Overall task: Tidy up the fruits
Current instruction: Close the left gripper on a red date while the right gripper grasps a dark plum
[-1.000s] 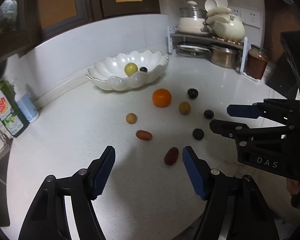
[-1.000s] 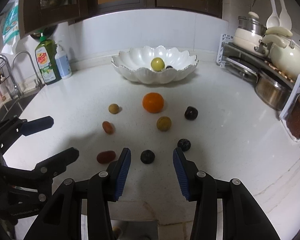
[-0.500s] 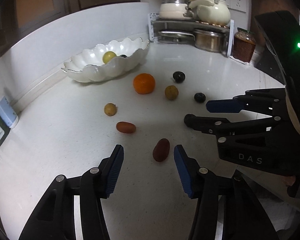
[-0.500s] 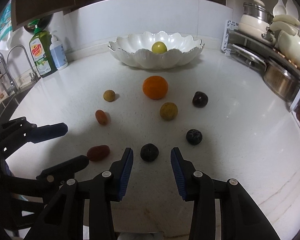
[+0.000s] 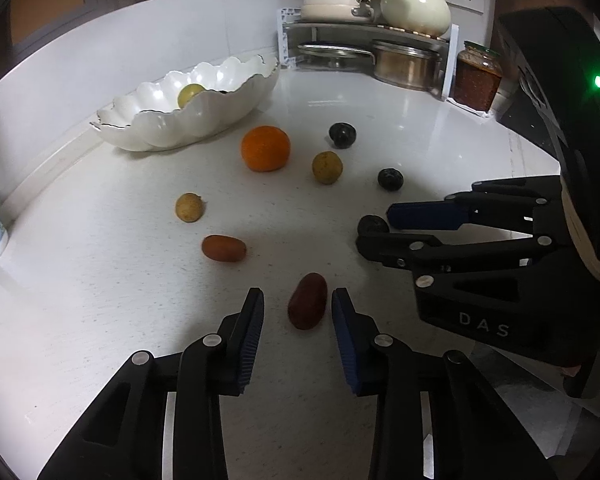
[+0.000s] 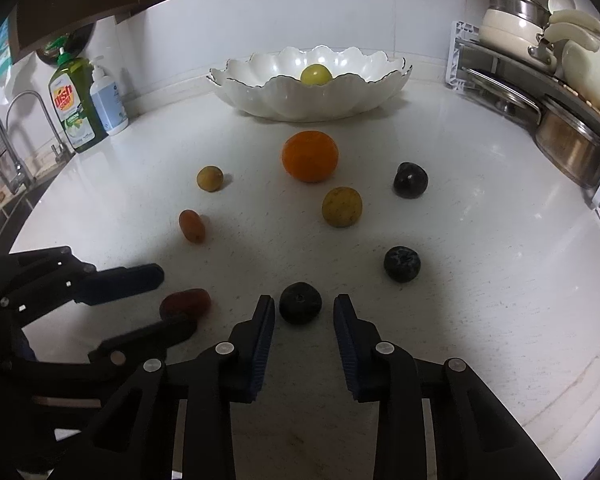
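Left claw (image 5: 298, 316): jaws closing around the oblong red fruit (image 5: 307, 301) lying on the counter (image 5: 100, 320); pads not yet touching it.
Red fruit, handling: probably light, smooth and soft-skinned; best taken across its narrow middle, gently.
Right claw (image 6: 304, 320): jaws closing on the round dark fruit (image 6: 300, 303), gaps on both sides.
Dark fruit, handling: likely to roll; needs a centred, light pinch.
Bowl (image 6: 260, 96): at the back, holding a yellow-green fruit (image 6: 316, 74).
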A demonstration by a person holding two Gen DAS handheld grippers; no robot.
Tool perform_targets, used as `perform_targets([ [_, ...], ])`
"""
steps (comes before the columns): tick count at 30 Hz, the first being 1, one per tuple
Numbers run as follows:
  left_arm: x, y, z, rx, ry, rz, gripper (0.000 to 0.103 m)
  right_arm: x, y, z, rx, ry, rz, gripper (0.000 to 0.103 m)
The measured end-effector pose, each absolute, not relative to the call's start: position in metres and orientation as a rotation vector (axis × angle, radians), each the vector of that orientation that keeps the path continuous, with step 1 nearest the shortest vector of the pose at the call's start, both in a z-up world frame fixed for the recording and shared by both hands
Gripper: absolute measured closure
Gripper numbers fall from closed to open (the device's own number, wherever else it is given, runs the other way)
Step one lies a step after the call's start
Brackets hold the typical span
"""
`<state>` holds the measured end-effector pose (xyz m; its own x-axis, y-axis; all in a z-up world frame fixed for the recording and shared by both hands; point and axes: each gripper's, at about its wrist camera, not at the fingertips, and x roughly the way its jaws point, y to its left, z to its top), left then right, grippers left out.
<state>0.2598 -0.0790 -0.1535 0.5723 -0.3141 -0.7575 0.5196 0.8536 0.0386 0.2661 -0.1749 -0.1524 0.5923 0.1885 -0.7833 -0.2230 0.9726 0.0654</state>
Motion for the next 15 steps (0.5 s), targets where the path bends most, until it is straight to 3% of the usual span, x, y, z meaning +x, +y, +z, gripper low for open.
perform_targets([
  [9, 0.2659, -0.0827, -0.1566, 0.246, 0.849, -0.51, 0.083, 0.2681, -0.1733, -0.1524, -0.05, 0.902, 0.245, 0.079],
  [15, 0.2668, -0.08, -0.152, 0.214, 0.847, -0.483, 0.084, 0.2673, -0.174, -0.1514, -0.031, 0.907, 0.25, 0.08],
])
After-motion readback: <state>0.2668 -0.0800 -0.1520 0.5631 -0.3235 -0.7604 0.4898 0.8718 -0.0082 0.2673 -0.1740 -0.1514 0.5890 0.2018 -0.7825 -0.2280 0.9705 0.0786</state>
